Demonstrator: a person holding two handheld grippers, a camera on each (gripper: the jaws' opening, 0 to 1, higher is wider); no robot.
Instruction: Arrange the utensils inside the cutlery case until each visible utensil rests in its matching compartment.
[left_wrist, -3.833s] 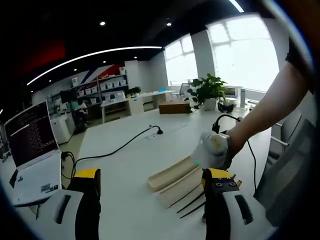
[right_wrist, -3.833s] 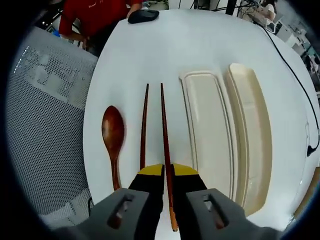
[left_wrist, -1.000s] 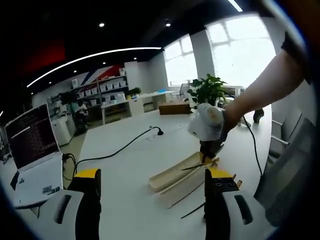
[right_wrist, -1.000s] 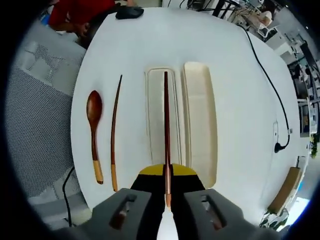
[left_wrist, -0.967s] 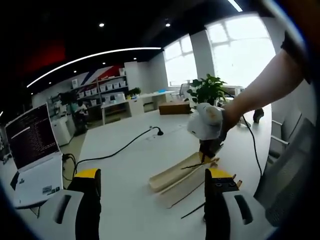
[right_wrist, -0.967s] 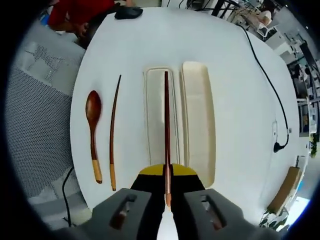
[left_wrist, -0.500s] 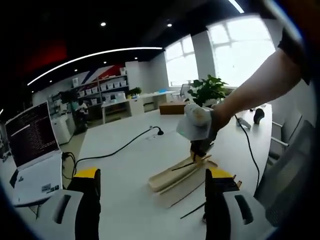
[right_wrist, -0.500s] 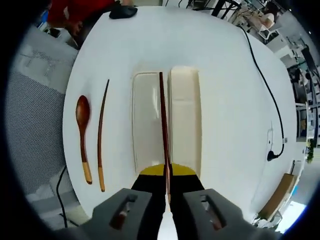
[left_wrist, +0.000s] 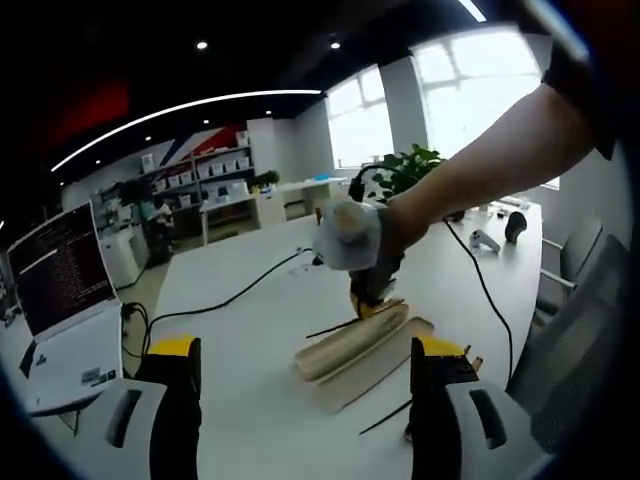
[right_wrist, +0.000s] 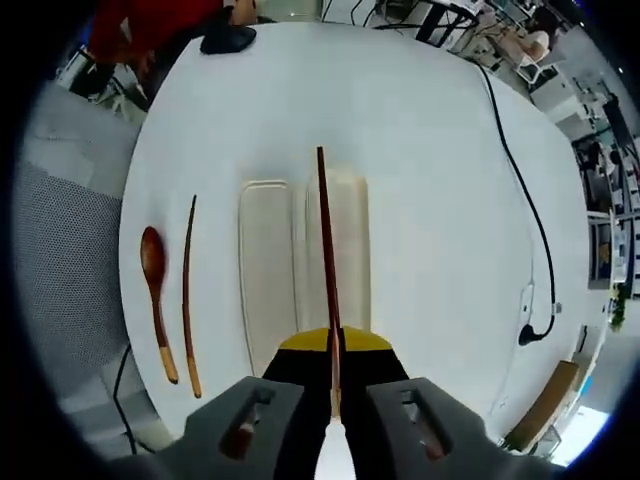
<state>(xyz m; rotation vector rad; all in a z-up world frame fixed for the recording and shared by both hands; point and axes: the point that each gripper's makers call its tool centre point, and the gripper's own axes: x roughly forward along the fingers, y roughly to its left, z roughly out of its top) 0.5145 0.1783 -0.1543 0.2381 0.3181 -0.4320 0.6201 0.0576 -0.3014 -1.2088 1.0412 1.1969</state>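
Bright window (left_wrist: 470, 95) glare, dim ceiling, fisheye warp

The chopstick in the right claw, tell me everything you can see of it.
The chopstick is a long, thin, dark reddish-brown stick, wood by the look of it. The right claw is shut on its near end, and the shaft points straight away from the camera. It is held in the air above the cream cutlery case, lined up over the case's right-hand half. In the left gripper view it is a dark sliver above the case.

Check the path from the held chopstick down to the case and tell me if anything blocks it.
Nothing visible does. The right gripper holds the chopstick above the cutlery case, whose two trays look bare. The spoon and second chopstick lie on the table off to one side.
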